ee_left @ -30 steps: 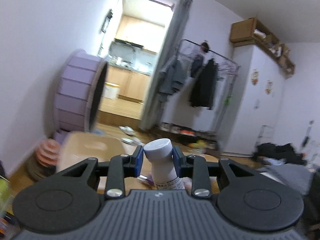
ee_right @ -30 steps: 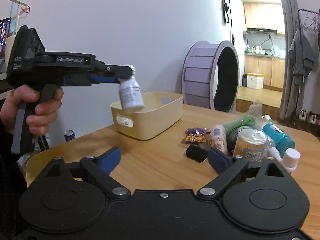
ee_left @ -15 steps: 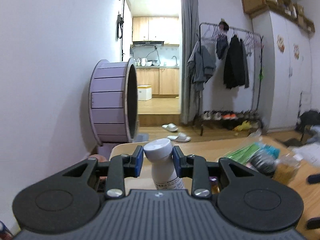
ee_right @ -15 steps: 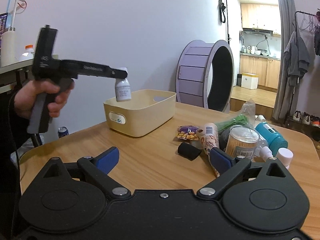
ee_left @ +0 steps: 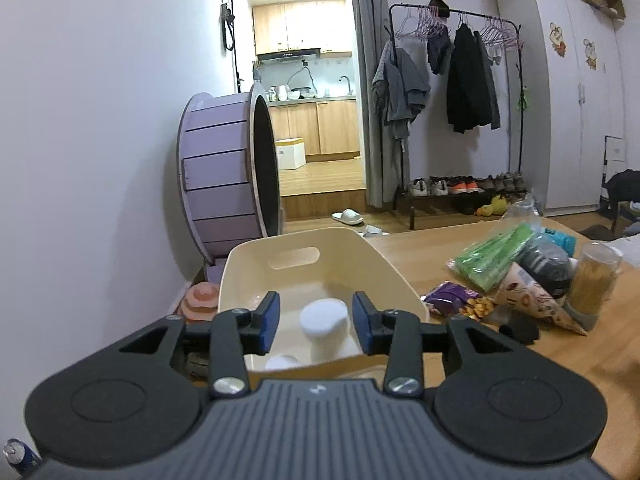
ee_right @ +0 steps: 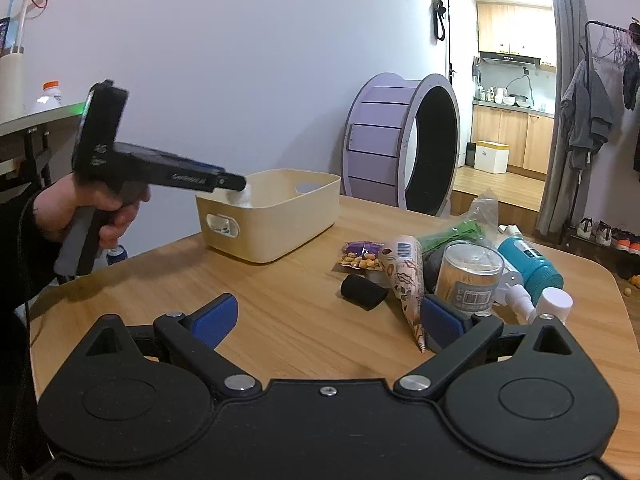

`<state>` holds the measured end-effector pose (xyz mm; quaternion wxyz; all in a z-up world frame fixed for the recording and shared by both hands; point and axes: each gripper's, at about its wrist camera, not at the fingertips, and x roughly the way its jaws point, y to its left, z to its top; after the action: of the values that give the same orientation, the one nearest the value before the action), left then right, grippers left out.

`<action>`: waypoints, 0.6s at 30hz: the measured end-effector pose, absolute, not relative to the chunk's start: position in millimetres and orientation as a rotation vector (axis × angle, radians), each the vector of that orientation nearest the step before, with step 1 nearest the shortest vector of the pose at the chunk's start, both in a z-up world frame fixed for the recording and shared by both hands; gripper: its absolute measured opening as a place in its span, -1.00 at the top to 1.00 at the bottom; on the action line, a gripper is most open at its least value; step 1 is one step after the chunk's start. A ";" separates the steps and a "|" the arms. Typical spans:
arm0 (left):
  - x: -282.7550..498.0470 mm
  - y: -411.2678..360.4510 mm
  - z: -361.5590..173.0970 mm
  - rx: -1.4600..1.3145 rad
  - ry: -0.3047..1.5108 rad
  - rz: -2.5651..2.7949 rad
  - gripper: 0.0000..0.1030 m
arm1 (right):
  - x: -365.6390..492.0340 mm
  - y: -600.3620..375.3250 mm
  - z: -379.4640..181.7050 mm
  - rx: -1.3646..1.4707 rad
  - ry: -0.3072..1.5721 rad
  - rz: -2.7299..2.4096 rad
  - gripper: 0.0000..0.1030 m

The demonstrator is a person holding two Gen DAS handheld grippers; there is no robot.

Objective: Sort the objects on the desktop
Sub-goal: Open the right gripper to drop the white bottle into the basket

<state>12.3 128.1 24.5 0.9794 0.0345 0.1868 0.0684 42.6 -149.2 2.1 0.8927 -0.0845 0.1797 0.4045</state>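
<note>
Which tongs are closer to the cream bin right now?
Left. The left tongs are over the cream bin, opening around a white-capped bottle. The right tongs hang open over bare table, well short.

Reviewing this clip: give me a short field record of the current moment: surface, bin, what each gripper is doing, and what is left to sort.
surface: wooden table
bin: cream bin near the table's far left corner
left gripper: over the bin, jaws opening, gaps on both sides of the bottle
white bottle: between the blue pads, inside the bin
bin contents: a second white cap beside the bottle
right gripper: open, empty, low over the table
unsorted pile: snack packet, paper cone, clear jar, teal bottle
</note>
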 end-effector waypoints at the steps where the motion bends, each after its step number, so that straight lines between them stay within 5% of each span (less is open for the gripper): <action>1: 10.7 127.2 26.4 0.067 0.371 0.133 0.21 | 43.2 -150.5 3.0 -0.171 0.373 0.838 -0.91; 18: -9.5 85.7 32.3 -0.089 0.346 -0.107 0.16 | 93.9 -173.7 9.1 -0.110 0.374 0.642 -0.90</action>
<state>-9.5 85.7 32.3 0.9826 -0.0440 0.1722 -0.0532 93.9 -173.7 9.1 0.9304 -0.0535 0.1827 0.3133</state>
